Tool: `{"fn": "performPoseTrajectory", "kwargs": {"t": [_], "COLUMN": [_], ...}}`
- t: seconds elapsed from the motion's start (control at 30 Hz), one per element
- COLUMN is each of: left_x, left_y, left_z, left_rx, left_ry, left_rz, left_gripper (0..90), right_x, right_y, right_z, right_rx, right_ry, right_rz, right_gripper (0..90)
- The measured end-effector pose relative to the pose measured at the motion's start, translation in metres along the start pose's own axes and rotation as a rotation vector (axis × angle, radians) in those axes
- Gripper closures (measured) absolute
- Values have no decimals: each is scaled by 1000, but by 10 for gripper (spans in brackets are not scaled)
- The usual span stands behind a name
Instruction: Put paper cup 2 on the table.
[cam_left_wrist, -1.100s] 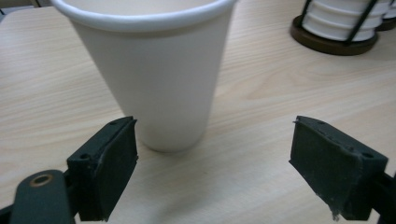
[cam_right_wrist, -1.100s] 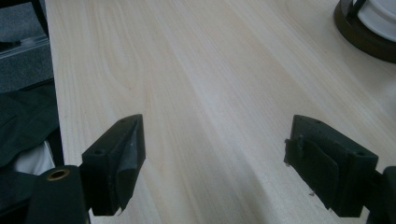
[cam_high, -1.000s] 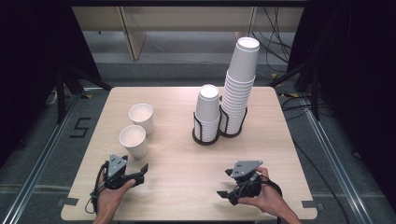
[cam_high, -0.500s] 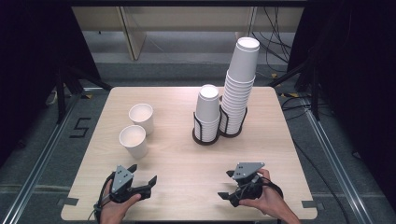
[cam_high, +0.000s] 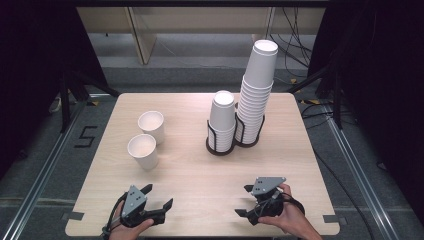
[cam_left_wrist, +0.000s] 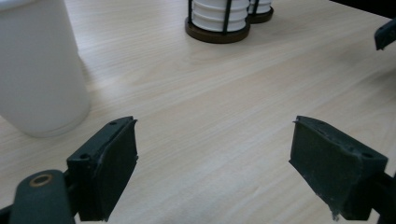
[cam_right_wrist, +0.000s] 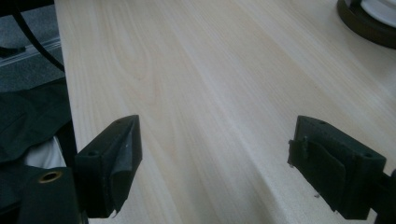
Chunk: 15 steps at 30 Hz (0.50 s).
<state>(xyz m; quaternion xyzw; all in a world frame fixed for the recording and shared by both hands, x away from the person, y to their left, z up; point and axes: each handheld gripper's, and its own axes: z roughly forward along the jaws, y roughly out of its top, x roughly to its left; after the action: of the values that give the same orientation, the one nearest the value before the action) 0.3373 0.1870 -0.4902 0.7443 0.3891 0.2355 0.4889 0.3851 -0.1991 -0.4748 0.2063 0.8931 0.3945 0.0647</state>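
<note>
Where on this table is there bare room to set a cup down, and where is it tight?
Free: the table between the left gripper and right gripper, and the strip between the loose cups and the cup holders. The right edge beside the tall stack is also bare. Crowded: around the two touching holders, and between the two loose cups.

Both hands come in over the near edge of the table, each wrapped around a black gripper. The left hand (cam_high: 125, 229) sits by the near left corner, and the left gripper (cam_high: 159, 198) points forward and a little toward the middle, its jaws standing wide apart with nothing between them. The right hand (cam_high: 287, 217) lies toward the near right corner, and the right gripper (cam_high: 243, 201) points leftward across the table, its jaws likewise spread and empty.
</note>
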Motion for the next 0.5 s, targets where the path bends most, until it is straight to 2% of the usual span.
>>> {"fn": "performPoseTrajectory", "kwargs": {"t": [0.03,0.1,0.13,0.2,0.23,0.27,0.43,0.47,0.5], "left_x": [-2,-4,-5,-8,-11,-13,-19,-20,-21], "left_y": [-1,0,-1,-1,-3,-3,-4,-5,-5], "left_z": [1,-1,-2,-3,-3,-3,-5,-5,-6], "left_rx": [-10,-5,-9,2,4,2,26,26,30], "left_ry": [-16,-21,-29,-36,-47,-52,-71,-76,-77], "left_rz": [-12,16,16,16,-13,-16,15,9,14], "left_gripper": [142,142,142,142,142,142,142,142,142], "right_x": [1,2,3,3,3,4,6,6,8], "right_y": [0,-1,-2,-3,-4,-5,-9,-9,-10], "right_z": [-1,-1,-2,-2,-2,-2,-3,-3,-4], "right_rx": [0,-6,-2,-4,-3,-3,-1,2,8], "right_ry": [8,5,5,13,13,13,15,15,14], "right_rz": [1,-2,15,-2,-3,1,6,5,19], "right_gripper": [170,166,164,165,165,165,164,164,164]}}
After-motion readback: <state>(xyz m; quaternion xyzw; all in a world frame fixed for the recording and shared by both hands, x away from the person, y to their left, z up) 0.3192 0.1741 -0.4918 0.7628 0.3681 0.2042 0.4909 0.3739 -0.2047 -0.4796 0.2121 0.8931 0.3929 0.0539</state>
